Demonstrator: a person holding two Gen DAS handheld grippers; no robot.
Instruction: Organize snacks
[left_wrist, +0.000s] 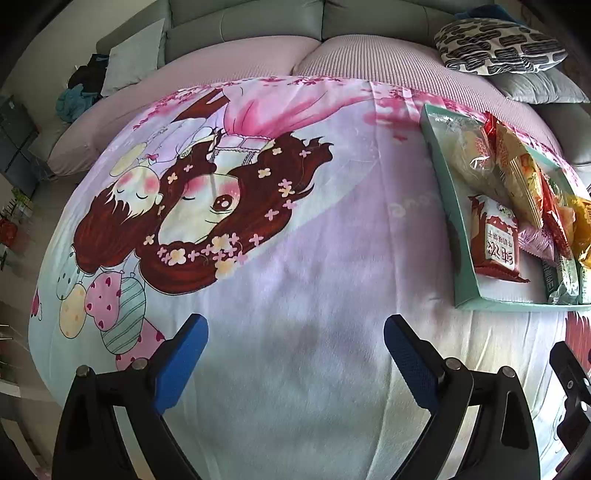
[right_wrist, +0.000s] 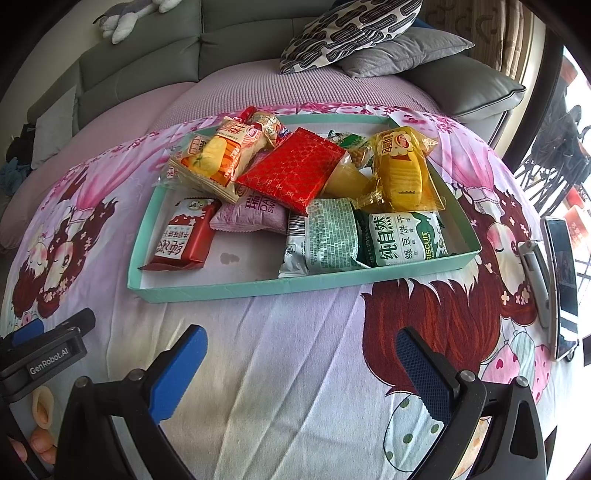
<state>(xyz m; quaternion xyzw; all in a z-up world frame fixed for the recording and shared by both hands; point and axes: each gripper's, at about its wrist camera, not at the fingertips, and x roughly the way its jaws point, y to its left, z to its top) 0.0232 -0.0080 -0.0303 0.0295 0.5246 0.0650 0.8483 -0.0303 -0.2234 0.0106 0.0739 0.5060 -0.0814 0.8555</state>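
Both the left tongs (left_wrist: 295, 354) and the right tongs (right_wrist: 301, 365) gape wide and empty above the cartoon-print blanket (right_wrist: 295, 350). The snacks sit piled in a teal tray (right_wrist: 236, 288) toward the blanket's far edge. A green packet (right_wrist: 400, 240) at the tray's near right corner reads "BISCUIT". The neighbouring tool is marked "GenRobot.AI".

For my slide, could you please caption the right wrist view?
Open right gripper hovers over a cartoon blanket, facing a teal tray piled with snack packets.
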